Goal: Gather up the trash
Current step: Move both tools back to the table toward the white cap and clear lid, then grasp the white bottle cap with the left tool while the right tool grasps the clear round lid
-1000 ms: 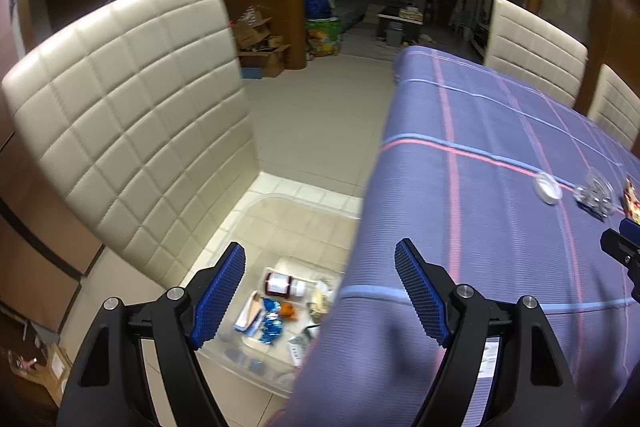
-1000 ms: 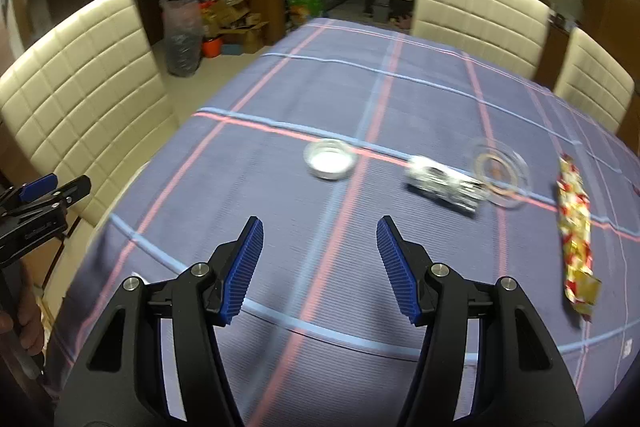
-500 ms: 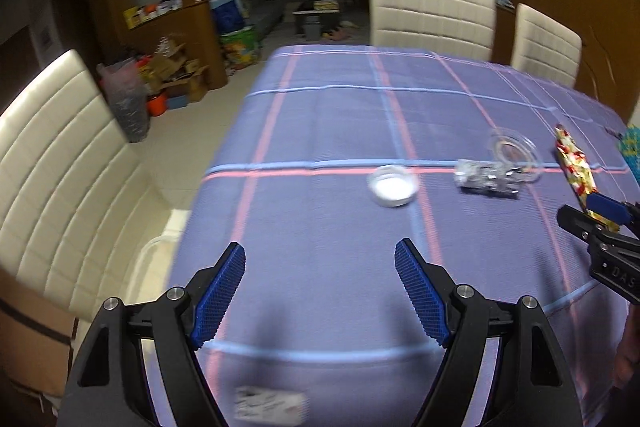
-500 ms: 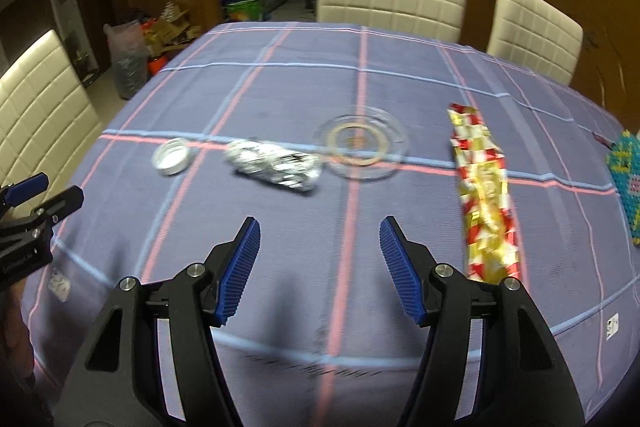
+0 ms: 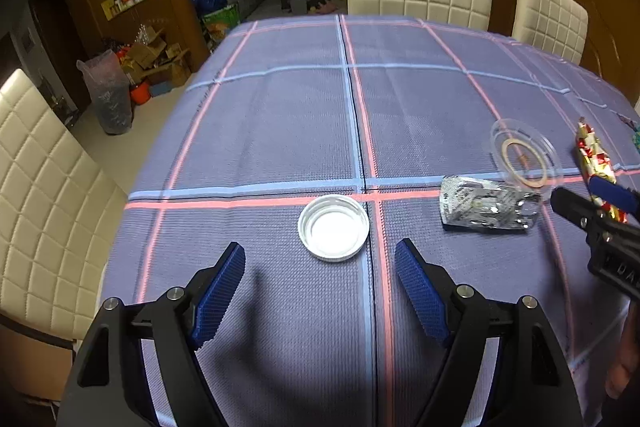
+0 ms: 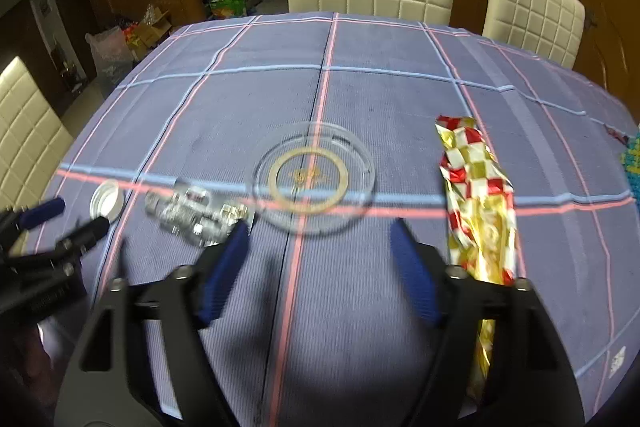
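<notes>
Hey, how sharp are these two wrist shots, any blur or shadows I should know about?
Left wrist view: sharp, the white lid crisp, a gripper shadow on the tablecloth. Right wrist view: motion-blurred, the crumpled foil and clear plastic lid smeared; the right gripper, its jaws opening, looks soft. Both bend straight stripes, fisheye.

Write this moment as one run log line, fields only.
left hand-held gripper: open, empty, facing white lid | right hand-held gripper: opening, empty, near clear lid | tablecloth: trash uncollected

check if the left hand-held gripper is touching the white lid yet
Apart. The left wrist view shows the left hand-held gripper open, with bare tablecloth between its blue fingertips and the white lid lying just ahead of them.
</notes>
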Available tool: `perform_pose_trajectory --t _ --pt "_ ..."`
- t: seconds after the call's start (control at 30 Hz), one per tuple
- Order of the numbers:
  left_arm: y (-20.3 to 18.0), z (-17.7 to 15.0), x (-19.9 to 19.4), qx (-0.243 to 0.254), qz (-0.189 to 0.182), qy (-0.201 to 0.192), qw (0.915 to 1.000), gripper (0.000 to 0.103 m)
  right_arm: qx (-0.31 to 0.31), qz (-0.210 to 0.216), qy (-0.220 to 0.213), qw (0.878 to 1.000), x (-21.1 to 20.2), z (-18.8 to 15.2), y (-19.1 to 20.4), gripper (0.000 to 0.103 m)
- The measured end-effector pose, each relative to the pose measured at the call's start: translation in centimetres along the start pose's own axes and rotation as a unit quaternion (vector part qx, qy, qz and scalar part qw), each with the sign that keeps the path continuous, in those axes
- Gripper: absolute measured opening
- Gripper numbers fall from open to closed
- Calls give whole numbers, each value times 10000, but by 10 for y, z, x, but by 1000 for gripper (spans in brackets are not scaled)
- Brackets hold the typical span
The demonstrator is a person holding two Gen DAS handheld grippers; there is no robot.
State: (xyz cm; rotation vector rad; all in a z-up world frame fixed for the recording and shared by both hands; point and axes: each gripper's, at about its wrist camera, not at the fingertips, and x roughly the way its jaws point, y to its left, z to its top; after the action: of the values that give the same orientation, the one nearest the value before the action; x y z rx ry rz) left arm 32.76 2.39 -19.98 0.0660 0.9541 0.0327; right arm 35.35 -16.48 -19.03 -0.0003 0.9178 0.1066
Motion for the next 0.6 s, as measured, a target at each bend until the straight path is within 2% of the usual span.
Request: perform_pose_trajectory --t 0.13,0.33,0.53,0.6 --pt "0 2 11 46 45 88 9999 75 -43 -49 35 10000 15 12 3 91" --pt "3 10 21 -4 -42 115 9999 76 -76 -136 173 9997 33 24 11 97" --pt "1 15 24 61 -29 20 10000 76 -12 -235 390 9990 52 27 12 96" --pt "1 14 24 45 -50 -13 10000 75 107 -173 363 9991 52 27 8 93"
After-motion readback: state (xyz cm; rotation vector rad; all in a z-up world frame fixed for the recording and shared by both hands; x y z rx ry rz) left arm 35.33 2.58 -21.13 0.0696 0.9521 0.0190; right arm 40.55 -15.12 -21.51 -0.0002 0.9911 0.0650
